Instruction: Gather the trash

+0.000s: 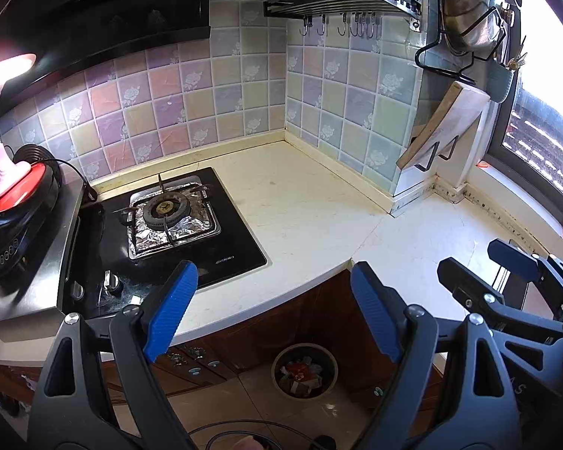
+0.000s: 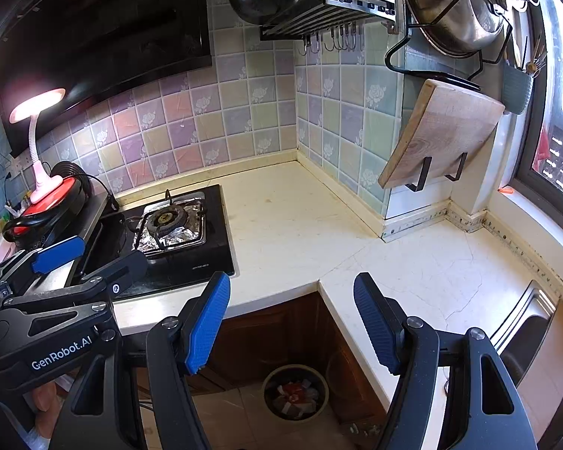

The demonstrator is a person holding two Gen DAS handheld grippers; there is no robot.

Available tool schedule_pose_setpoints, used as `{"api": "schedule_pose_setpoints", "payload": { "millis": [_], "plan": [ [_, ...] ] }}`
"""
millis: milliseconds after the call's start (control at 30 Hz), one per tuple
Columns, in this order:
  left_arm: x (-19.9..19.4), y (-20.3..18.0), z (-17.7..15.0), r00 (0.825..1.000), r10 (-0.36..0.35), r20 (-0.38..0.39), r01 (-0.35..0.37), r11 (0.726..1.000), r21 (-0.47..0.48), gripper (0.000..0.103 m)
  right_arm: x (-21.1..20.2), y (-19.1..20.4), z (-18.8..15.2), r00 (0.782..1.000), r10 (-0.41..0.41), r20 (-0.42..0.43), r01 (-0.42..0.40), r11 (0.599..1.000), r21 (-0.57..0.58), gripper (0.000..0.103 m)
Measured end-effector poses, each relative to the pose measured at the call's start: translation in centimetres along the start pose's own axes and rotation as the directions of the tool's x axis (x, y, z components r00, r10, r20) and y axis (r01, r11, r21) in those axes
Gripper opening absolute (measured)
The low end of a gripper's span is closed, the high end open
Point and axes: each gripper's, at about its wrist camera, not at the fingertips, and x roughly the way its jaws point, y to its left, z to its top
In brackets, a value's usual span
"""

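The left gripper [image 1: 274, 307] and right gripper [image 2: 292, 318] are held spread wide and empty above the counter [image 1: 300, 202] edge, nothing touched by either. The bin [image 2: 295, 393] is set on the floor below the corner, already loaded with trash [image 2: 292, 397], probably within dropping reach.

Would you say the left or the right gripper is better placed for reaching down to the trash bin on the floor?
Neither clearly. The trash bin sits on the floor below the counter corner, roughly centred between the open fingers in both wrist views. The left gripper and right gripper are both empty. I'd lean left only slightly.
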Motion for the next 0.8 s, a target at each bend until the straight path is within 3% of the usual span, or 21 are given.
{"api": "schedule_pose_setpoints", "payload": {
  "millis": [800],
  "plan": [
    [-0.6,-0.24,-0.77,1.0,0.02,-0.001,-0.02,1.0,-0.013,0.082,0.18,-0.55,-0.05,1.0,0.008,-0.004,-0.008,1.0,0.001,0.069]
  ]
}}
